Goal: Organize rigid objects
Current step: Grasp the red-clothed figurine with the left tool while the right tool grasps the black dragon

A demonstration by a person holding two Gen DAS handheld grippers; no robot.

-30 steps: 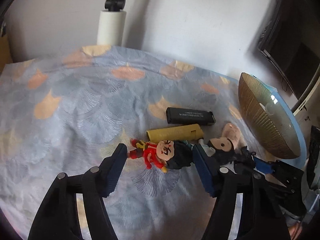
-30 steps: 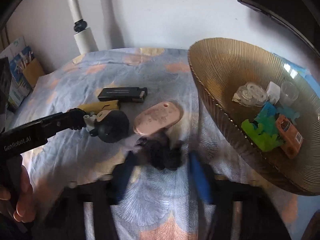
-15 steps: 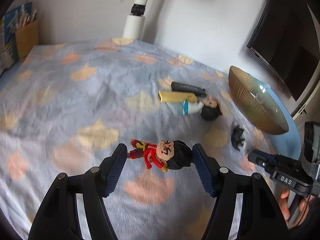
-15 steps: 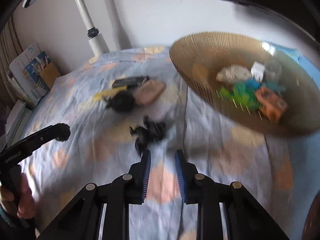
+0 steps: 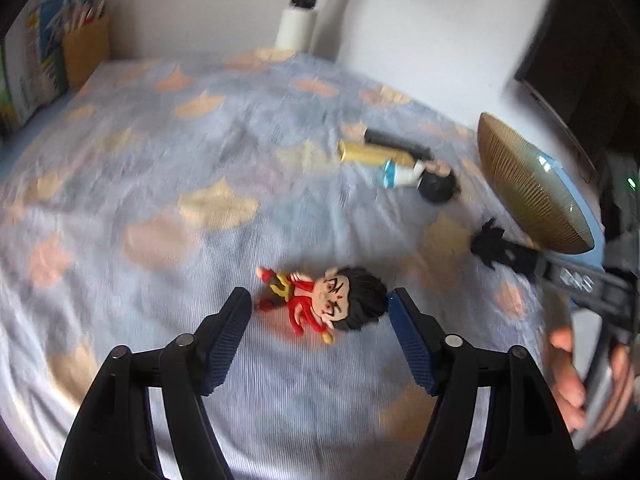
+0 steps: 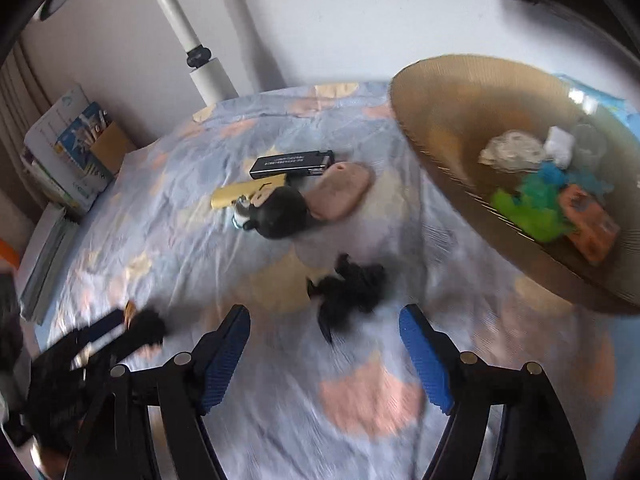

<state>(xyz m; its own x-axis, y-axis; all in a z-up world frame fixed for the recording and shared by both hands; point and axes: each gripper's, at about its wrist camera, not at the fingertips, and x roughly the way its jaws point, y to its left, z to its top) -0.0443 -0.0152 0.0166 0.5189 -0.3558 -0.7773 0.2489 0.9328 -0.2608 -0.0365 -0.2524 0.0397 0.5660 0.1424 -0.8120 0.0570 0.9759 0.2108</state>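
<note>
A red-clothed figure with black hair (image 5: 320, 304) lies between the fingers of my left gripper (image 5: 318, 296), whose jaws are opening; thin gaps show at both pads. My right gripper (image 6: 324, 316) is also opening, wide, with nothing between its fingers. A black spiky piece (image 6: 348, 288) lies on the cloth just beyond its fingertips. Farther back sit a black-haired figure in white and blue (image 6: 280, 212), a pink oval piece (image 6: 340, 194), a yellow bar (image 6: 244, 192) and a black rectangular device (image 6: 292, 162). The gold ribbed bowl (image 6: 440, 120) at the right holds several small items.
A blue cloth with orange patches (image 5: 180, 160) covers the table. A white lamp pole (image 6: 208, 76) stands at the back. Books and a pencil box (image 6: 68, 160) line the left edge. A dark monitor (image 5: 580, 60) hangs at the right. A person's hand (image 5: 572, 380) holds the right gripper.
The left gripper carried the red figure away from the cluster toward the near side, and its jaws have widened. The right gripper, shut half a second ago, now stands wide open nearer the black piece.
</note>
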